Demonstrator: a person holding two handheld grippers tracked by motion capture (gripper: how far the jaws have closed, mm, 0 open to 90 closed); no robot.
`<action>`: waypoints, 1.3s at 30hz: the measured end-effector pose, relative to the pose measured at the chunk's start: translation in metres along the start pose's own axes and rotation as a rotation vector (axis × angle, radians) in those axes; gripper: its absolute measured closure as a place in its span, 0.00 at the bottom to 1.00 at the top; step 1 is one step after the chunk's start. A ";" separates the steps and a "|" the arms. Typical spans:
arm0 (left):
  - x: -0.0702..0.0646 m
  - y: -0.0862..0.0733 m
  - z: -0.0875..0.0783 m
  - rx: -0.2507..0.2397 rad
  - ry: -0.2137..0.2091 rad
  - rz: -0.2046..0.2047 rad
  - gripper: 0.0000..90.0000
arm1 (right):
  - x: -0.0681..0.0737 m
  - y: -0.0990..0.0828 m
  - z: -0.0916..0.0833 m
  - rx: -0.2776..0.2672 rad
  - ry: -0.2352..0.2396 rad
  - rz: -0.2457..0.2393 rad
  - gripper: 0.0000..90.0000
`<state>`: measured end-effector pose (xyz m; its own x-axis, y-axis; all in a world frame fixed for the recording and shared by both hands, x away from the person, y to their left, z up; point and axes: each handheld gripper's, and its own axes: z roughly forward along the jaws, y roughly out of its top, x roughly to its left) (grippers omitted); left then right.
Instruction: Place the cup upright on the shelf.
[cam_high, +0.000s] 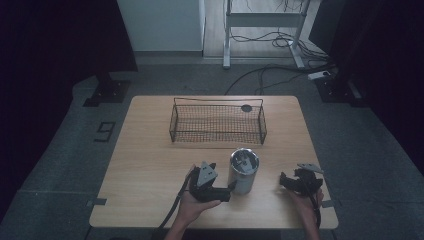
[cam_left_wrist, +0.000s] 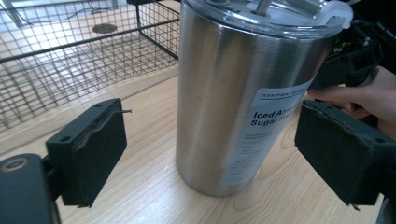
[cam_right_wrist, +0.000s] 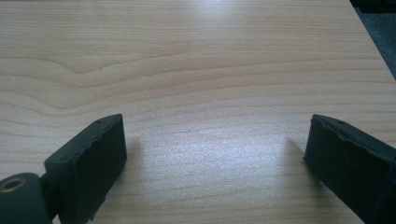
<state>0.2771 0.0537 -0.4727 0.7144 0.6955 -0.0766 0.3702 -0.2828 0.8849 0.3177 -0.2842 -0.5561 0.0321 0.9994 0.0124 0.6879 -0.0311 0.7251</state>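
The left gripper (cam_left_wrist: 210, 158) has its jaws apart, the steel tumbler (cam_left_wrist: 243, 98) upright on the desk (cam_left_wrist: 140, 186) between them, untouched. Centre the jaws lower on the body, then squeeze evenly. The right gripper (cam_right_wrist: 215, 163) rests, jaws apart and empty.

Cropped tumbler, unreadable small print

The tall brushed-steel tumbler (cam_left_wrist: 219, 102) loses its lid top at the frame edge; its white label's (cam_left_wrist: 261, 135) lower lines are too small to read.

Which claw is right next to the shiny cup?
The left claw. The steel cup stands between its open jaws, not yet squeezed. The right claw sits apart from the cup, with bare table between its jaws.
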 end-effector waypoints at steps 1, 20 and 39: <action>0.000 0.001 0.002 0.002 -0.001 -0.004 0.10 | 0.000 0.000 0.000 0.000 0.000 0.000 0.06; -0.010 0.010 0.033 0.034 -0.063 0.004 0.05 | 0.000 0.000 0.000 0.001 0.000 -0.001 0.06; -0.011 0.016 0.066 0.016 -0.095 -0.016 0.00 | 0.000 0.000 0.001 0.001 0.000 -0.004 0.06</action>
<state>0.3143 -0.0014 -0.4883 0.7608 0.6348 -0.1345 0.3911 -0.2833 0.8756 0.3184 -0.2843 -0.5561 0.0296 0.9995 0.0096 0.6886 -0.0274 0.7246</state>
